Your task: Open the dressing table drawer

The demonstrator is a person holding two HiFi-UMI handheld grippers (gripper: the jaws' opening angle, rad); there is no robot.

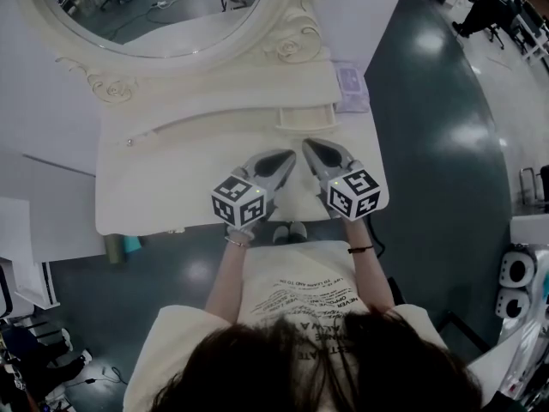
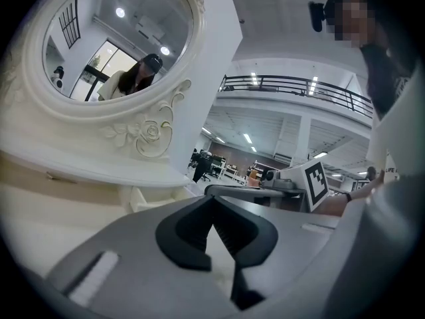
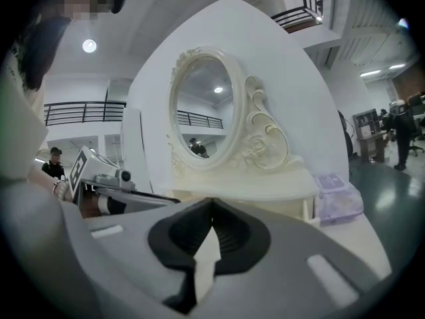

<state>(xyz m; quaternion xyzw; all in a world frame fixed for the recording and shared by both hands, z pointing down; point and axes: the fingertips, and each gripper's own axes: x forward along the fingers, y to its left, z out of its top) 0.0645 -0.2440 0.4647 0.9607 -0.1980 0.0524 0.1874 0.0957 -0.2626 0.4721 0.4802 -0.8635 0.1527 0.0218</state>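
Note:
The cream dressing table [image 1: 171, 187] carries an oval mirror [image 1: 154, 15] on a low shelf unit. A small drawer [image 1: 306, 116] stands out from the middle of that unit; a longer drawer front with a small knob [image 1: 129, 142] lies to its left. Both grippers hover over the tabletop, just in front of the small drawer, touching nothing. My left gripper [image 1: 289, 155] [image 2: 212, 198] is shut with nothing between its jaws. My right gripper [image 1: 307, 144] [image 3: 212, 202] is also shut and empty, side by side with the left one.
A purple tissue pack [image 1: 352, 88] [image 3: 339, 195] lies on the table's right end beside the shelf unit. A white wall panel [image 1: 51, 144] backs the table. Dark glossy floor [image 1: 429, 187] runs to the right, where white machines [image 1: 519, 281] stand.

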